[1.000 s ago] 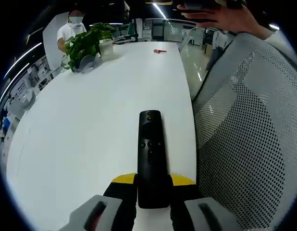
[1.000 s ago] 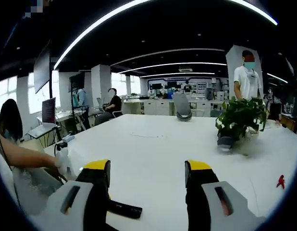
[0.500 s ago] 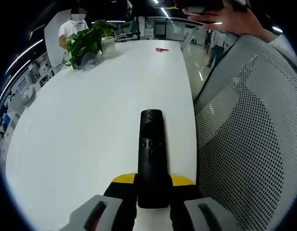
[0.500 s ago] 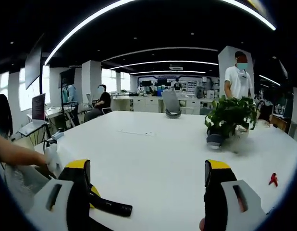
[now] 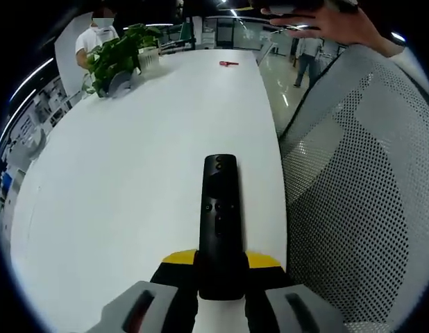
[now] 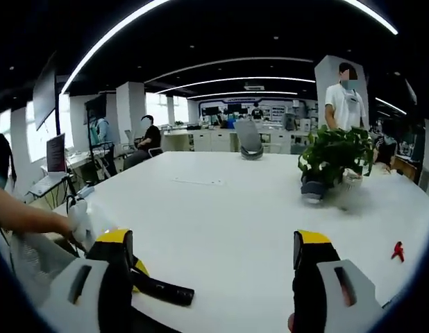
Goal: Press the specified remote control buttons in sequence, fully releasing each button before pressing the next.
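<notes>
While left tongs (image 5: 221, 277) clamp the unlabelled black remote (image 5: 219, 222), right tongs (image 6: 214, 267) gape wide.

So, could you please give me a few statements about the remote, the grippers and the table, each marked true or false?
1. The left gripper is shut on the black remote control. True.
2. The right gripper is shut. False: its jaws stand wide apart, holding nothing.
3. A potted plant stands on the white table. True.
4. The small red object lies on the remote. False: it lies on the table, apart from the remote.
</notes>
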Motion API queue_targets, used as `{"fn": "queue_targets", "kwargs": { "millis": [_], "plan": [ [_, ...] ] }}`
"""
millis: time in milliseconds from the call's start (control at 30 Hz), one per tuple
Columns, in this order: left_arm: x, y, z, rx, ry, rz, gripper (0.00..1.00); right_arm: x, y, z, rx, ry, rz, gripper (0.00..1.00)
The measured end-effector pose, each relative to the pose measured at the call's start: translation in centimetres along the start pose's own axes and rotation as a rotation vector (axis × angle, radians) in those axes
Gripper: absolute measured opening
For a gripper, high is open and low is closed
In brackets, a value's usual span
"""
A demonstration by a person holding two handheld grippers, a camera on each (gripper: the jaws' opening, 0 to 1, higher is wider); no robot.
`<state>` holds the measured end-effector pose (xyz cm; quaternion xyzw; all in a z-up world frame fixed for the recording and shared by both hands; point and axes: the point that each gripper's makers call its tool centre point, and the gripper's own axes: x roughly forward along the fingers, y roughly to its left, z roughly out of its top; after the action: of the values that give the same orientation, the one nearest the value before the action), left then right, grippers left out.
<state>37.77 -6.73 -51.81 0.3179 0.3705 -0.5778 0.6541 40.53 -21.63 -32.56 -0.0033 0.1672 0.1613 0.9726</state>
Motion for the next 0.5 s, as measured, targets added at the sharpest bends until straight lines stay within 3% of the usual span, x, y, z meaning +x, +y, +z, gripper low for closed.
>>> {"fn": "queue_targets", "kwargs": {
  "millis": [500],
  "plan": [
    [-0.9,5.2,-1.2,0.038,0.061,0.063,0.23,0.4,-0.1,-1.0,-0.012,0.056,0.000,0.95]
  ]
}}
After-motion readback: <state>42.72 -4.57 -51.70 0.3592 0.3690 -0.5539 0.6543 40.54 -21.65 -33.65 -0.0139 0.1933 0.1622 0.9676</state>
